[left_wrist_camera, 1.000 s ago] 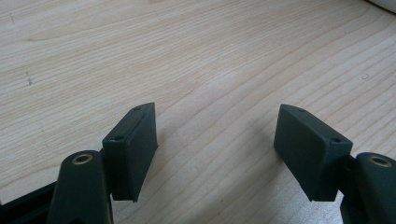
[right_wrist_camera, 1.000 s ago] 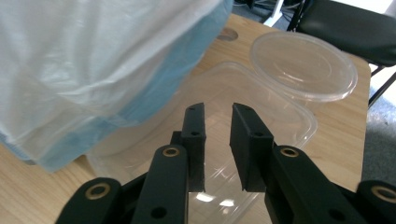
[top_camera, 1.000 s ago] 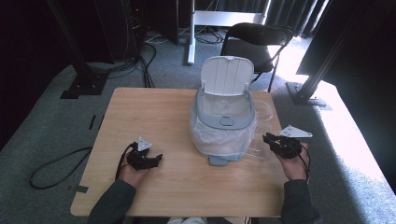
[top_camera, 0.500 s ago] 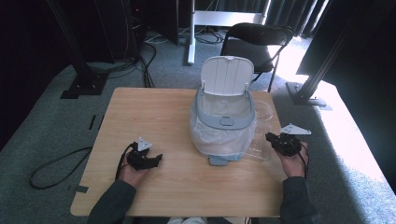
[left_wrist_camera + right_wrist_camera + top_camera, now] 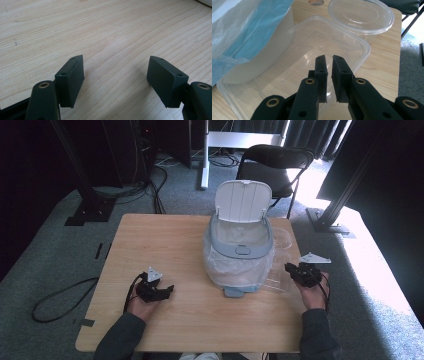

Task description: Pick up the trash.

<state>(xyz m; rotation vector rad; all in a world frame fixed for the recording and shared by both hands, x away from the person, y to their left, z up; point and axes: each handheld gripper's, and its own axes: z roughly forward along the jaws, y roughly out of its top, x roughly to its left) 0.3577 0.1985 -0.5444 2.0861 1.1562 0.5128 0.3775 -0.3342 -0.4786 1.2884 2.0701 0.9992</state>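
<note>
Counting two clear containers (one rectangular, one round), one bin; right tongs nearly closed, left tongs wide.

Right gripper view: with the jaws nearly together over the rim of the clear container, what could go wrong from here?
1. The right gripper seems to pinch only the thin rim of the clear rectangular container; it could flex and slip out.
2. That container lies against the bagged bin; pulling it may snag the bag.
3. The round container sits close behind and could get nudged toward the table edge.
</note>
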